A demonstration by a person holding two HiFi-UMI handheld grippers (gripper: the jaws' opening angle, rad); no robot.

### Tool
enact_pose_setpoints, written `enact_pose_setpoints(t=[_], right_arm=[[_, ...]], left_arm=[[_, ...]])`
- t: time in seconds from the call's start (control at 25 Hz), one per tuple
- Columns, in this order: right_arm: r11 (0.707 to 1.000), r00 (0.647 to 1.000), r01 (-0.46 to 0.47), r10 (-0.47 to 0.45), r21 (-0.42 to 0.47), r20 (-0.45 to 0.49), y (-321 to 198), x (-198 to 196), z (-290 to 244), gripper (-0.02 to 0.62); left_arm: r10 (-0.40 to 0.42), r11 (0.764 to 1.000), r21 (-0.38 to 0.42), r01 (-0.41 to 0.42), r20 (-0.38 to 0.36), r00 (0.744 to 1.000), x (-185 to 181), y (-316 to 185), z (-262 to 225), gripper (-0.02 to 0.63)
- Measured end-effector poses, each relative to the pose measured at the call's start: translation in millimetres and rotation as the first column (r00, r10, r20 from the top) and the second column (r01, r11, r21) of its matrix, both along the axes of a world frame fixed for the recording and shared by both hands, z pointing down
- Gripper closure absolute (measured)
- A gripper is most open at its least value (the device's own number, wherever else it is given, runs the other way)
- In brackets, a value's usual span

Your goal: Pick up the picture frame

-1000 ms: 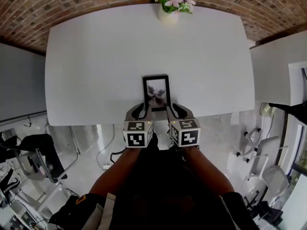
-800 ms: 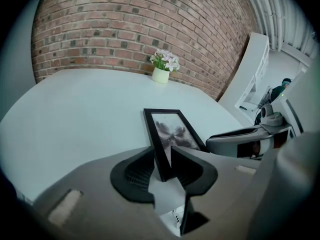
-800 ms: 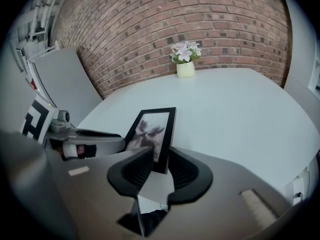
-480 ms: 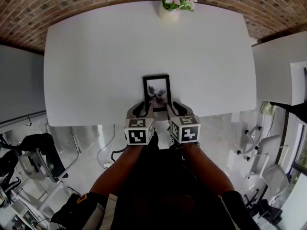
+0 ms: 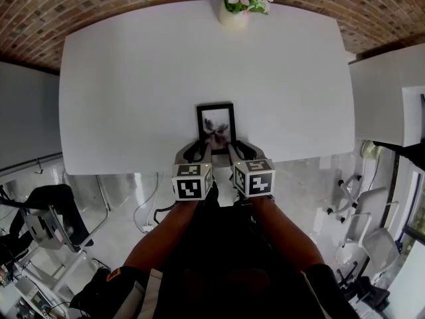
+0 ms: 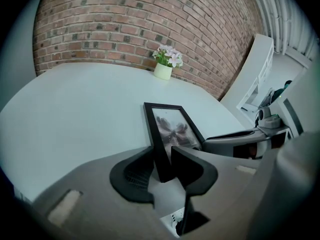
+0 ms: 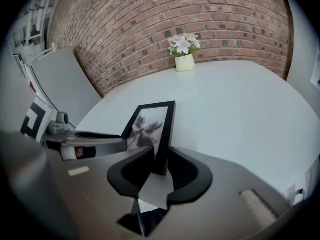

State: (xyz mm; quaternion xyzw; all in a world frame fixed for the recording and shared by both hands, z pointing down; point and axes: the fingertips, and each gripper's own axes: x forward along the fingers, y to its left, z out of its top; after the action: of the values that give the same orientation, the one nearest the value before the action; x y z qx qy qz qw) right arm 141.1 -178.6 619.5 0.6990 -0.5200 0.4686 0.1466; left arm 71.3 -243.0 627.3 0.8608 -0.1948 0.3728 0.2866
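A black picture frame [image 5: 216,126] with a flower photo lies flat on the white table [image 5: 133,78], its near end at the front edge. My left gripper [image 5: 194,150] straddles the frame's near left corner. In the left gripper view the frame's [image 6: 175,129] left rail runs between the closing jaws of the left gripper [image 6: 161,151], with a gap on one side. My right gripper [image 5: 243,150] straddles the near right corner. There the right rail of the frame [image 7: 150,126] sits between the closing jaws of the right gripper [image 7: 160,151], and the pads do not visibly press.
A pale pot of pink flowers [image 5: 234,15] stands at the table's far edge against a brick wall. A white cabinet [image 5: 388,92] stands at the right. Office chairs [image 5: 46,218] are on the floor below the table's front edge.
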Motion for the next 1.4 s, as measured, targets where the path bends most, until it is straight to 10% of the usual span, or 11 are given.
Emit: enact_pose_setpoints(t=[1.04, 1.4], right_arm=[[0.981, 0.999, 0.019, -0.011, 0.195, -0.042, -0.6, -13.5, -94.9, 0.523], [0.942, 0.994, 0.105, -0.088, 0.319, -0.069, 29.8, -30.1, -158.1, 0.531]], left_arm=[[-0.122, 0.988, 0.079, 0.132, -0.118, 0.986, -15.9, 2.5, -82.7, 0.508], [-0.249, 0.952, 0.125, 0.279, -0.213, 0.945, -41.8, 39.5, -142.5, 0.508]])
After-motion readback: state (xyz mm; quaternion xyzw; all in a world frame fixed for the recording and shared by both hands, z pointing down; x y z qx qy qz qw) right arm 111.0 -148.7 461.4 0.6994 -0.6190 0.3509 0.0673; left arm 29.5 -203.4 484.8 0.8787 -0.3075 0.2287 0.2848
